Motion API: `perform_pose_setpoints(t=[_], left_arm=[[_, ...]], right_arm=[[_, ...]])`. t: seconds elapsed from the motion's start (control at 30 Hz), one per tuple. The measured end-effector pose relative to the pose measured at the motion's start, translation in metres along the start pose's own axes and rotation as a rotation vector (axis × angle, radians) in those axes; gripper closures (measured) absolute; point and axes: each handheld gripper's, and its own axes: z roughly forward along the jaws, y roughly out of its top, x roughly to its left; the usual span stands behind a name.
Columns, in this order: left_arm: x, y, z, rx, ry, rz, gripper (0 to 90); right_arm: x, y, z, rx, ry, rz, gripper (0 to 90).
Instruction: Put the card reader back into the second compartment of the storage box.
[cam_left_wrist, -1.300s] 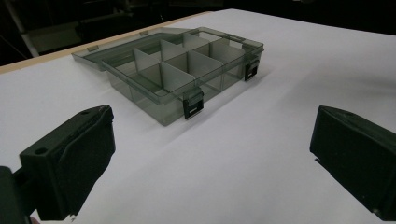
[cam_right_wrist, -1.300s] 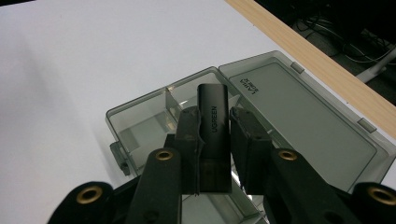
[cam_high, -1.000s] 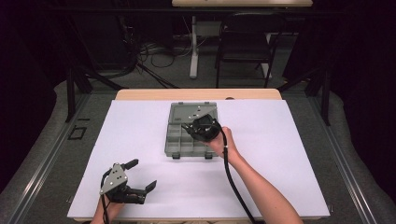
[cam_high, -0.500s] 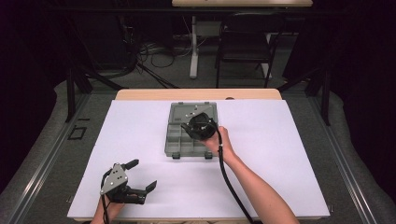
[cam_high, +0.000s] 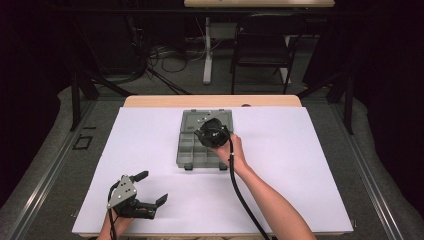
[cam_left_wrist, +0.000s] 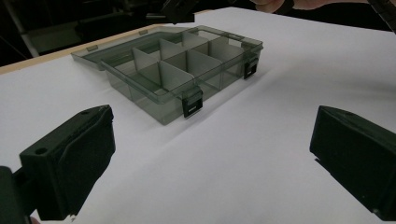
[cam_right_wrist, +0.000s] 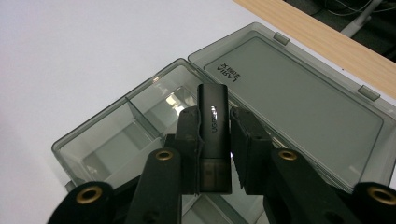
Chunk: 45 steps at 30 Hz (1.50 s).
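- Item in hand: black USB flash drive (cam_right_wrist: 213, 135), clamped between the jaws of the right gripper (cam_right_wrist: 214, 140), held above the far compartments of the organiser box (cam_high: 205, 140).
- Organiser box: smoky clear plastic, lid (cam_right_wrist: 299, 100) laid fully open, near the table's (cam_high: 300, 150) far edge, at mid-width; visible compartments appear empty.
- Left gripper (cam_high: 145, 189): jaws wide, holding nothing, resting near the table's near-left corner.
- Progress, as judged: drive picked up and carried over; release into a compartment and lid closing remain.
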Motion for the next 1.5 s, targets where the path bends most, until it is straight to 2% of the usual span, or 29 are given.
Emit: perform_pose_setpoints(t=[0.2, 0.3, 0.5, 0.7, 0.73, 0.9, 1.13, 1.3, 1.43, 1.5], left_arm=[[0.0, 0.0, 0.0, 0.0, 0.0, -0.001, 0.4], [0.0, 0.0, 0.001, 0.011, 0.001, -0.003, 0.4], [0.0, 0.0, 0.001, 0.009, -0.002, -0.004, 0.4], [0.0, 0.0, 0.001, 0.012, 0.0, -0.005, 0.4], [0.0, 0.0, 0.001, 0.011, -0.001, -0.006, 0.4], [0.0, 0.0, 0.001, 0.008, -0.002, -0.006, 0.4], [0.001, 0.0, 0.001, 0.007, -0.006, -0.005, 0.4], [0.001, -0.001, 0.0, 0.005, 0.0, -0.008, 0.4], [0.001, -0.001, -0.001, 0.009, 0.004, -0.01, 0.4], [0.002, -0.001, -0.001, 0.008, 0.005, -0.01, 0.4]], right_arm=[[0.001, 0.002, 0.008, 0.009, -0.012, 0.04, 73.6], [0.002, 0.002, 0.011, 0.021, -0.017, 0.033, 73.6], [0.002, 0.001, 0.017, 0.03, -0.02, 0.061, 73.6], [0.0, 0.001, 0.021, 0.032, -0.025, 0.113, 73.5], [-0.001, 0.001, 0.021, 0.038, -0.027, 0.106, 73.5], [-0.002, -0.001, 0.027, 0.042, -0.028, 0.137, 73.4], [0.0, -0.001, 0.033, 0.059, -0.023, 0.148, 72.7], [-0.003, -0.001, 0.028, 0.059, 0.017, 0.137, 50.8], [-0.005, -0.002, 0.018, 0.042, 0.074, 0.137, 32.2], [-0.006, -0.003, 0.013, 0.036, 0.094, 0.119, 26.0]])
